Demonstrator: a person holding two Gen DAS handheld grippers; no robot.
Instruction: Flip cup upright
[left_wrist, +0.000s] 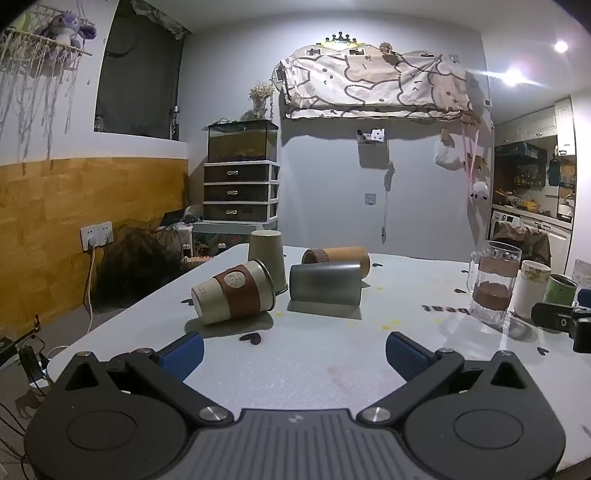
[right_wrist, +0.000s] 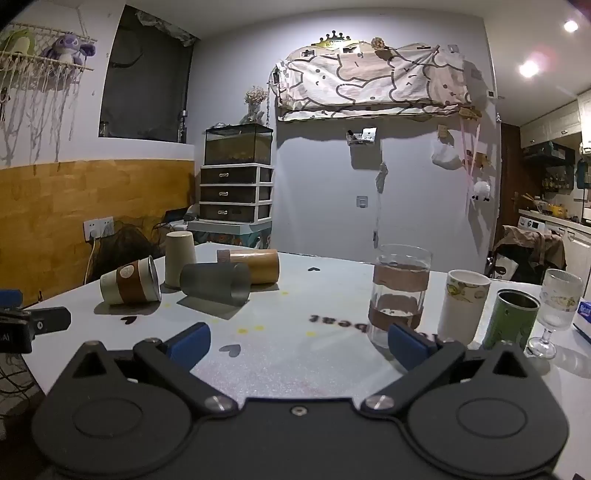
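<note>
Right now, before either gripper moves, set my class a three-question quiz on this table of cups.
1. True or false: the cream cup with the brown sleeve lies on its side.
2. How many cups lie tipped over? A) one B) three C) five
3. Fill in: the left gripper and the right gripper are both ____.

Key: 1 true; 2 B, with the grey cup and the tan cup; 3 open.

Cream cup (left_wrist: 233, 297) (right_wrist: 130, 285) with brown sleeve, on its side, table's left
</note>
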